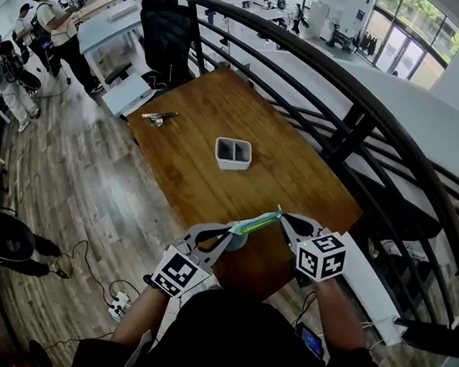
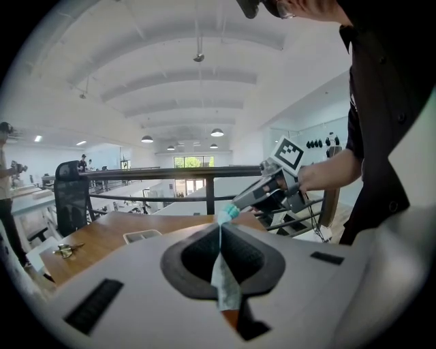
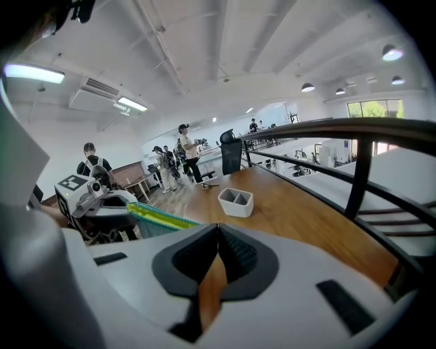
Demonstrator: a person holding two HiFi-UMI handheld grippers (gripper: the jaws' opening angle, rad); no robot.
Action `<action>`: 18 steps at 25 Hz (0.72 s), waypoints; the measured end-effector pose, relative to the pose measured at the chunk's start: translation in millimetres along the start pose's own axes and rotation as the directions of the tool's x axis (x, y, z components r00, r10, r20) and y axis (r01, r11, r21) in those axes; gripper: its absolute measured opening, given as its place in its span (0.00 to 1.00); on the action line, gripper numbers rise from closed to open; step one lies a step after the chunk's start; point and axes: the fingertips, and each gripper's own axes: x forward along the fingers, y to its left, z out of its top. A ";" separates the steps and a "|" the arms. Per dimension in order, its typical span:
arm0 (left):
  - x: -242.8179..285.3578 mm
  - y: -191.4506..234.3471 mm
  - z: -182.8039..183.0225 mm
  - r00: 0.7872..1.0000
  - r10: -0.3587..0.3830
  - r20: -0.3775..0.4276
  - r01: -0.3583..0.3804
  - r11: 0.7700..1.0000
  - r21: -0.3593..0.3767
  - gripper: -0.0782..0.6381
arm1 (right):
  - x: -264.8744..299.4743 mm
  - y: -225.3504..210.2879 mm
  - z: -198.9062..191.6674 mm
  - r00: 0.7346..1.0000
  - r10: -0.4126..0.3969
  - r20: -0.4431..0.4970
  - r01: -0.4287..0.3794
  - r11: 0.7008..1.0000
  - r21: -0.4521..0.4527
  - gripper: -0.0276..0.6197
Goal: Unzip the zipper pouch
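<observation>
left gripper (image 1: 236,233), right gripper (image 1: 282,216) (converging), pinching pouch (image 1: 258,222)

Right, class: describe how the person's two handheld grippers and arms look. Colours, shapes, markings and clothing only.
The left gripper and right gripper are light grey plastic, each with two tapering jaws lined with black ribbed pads. Each carries a white cube printed with black square markers. The person wears a black short-sleeved top, so the forearms are uncovered.
</observation>
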 end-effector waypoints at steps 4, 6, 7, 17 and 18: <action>3.5 6.3 -1.2 1.000 0.008 0.000 -0.008 1.000 -0.008 0.13 | 0.7 -6.2 -3.1 1.000 -0.025 -0.001 0.025 1.000 -0.003 0.04; 5.3 5.9 -2.6 1.000 0.007 -0.005 -0.007 1.000 -0.004 0.13 | 0.7 -10.6 -5.4 0.999 -0.044 -0.002 0.044 0.999 -0.012 0.04; 5.1 6.0 -3.6 1.000 0.007 -0.008 -0.007 1.000 -0.004 0.13 | 0.1 -13.0 -5.8 0.998 -0.056 -0.001 0.056 0.998 -0.014 0.04; 0.8 8.2 -14.9 0.999 0.028 -0.029 -0.029 0.999 -0.039 0.13 | -3.4 -20.6 -11.5 0.995 -0.095 0.005 0.096 0.995 -0.042 0.04; 0.4 9.1 -15.6 0.999 0.031 -0.031 -0.033 0.999 -0.041 0.13 | -2.9 -20.0 -11.3 0.995 -0.096 0.006 0.096 0.994 -0.043 0.04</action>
